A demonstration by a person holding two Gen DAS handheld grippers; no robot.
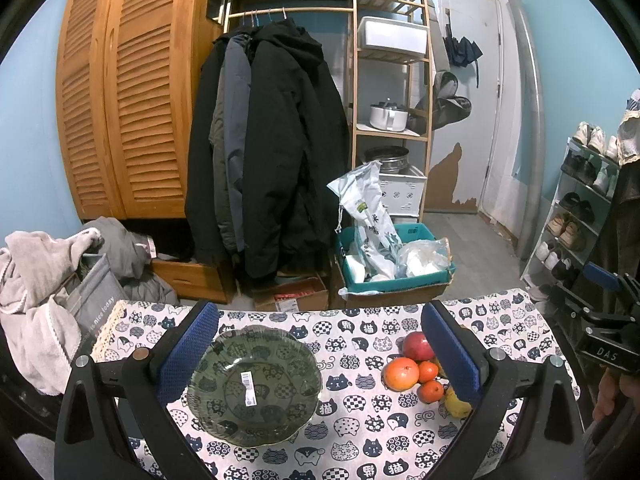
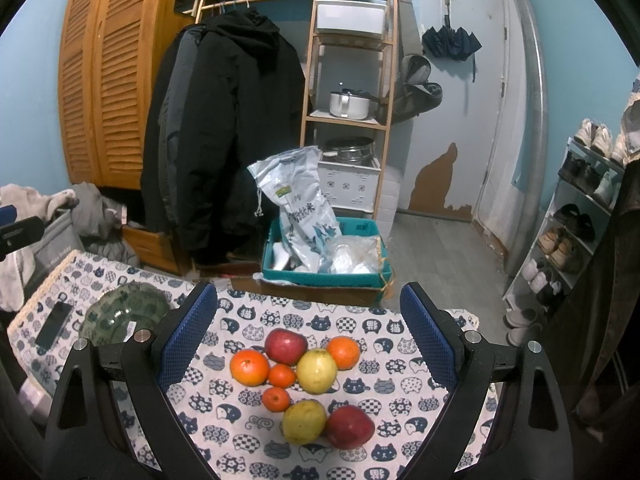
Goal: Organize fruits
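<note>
Cat-print cloth covers the bench (image 2: 376, 320), where the fruit cluster (image 2: 304, 380) lies right of the green glass plate (image 1: 256, 384). Right hand-held gripper (image 2: 308, 336) hangs spread wide, empty, directly over the fruit; left hand-held gripper (image 1: 318, 354) gapes empty above the plate, fruit beside its right finger.

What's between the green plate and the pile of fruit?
Only bare tablecloth between plate and fruit, shown in the left wrist view.
</note>
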